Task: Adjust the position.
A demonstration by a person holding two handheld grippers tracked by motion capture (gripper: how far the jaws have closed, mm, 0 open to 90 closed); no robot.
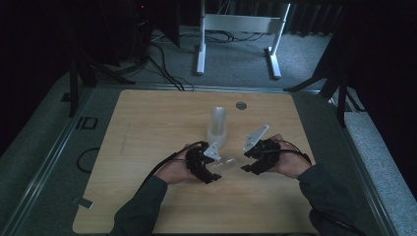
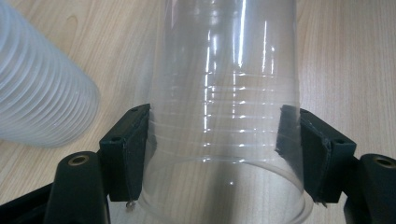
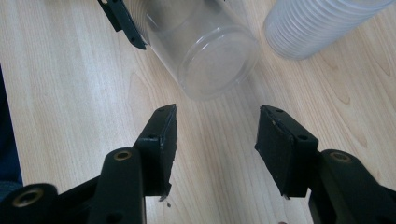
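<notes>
Clear, colourless plastic cup (image 2: 224, 116), its wall marked by faint horizontal rings and white glints of light. Stack of cups (image 2: 42, 88), milky white, closely ribbed. Left gripper (image 1: 212, 175) and right gripper (image 1: 247, 166), black, each topped by a pale grey plate; fingers (image 3: 161, 144) matt black with brass-coloured screw holes. Desk (image 1: 147, 128), light wood with fine straight grain. Sleeves (image 1: 140, 211), dark grey-green.

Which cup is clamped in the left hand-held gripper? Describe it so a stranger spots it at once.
Start at the wooden table and find the tall upright stack of cups near its middle. Just in front of it, the left hand-held gripper clamps a single clear cup. Unlike the standing, milky-looking stack, this one is alone, see-through and tipped on its side.
</notes>
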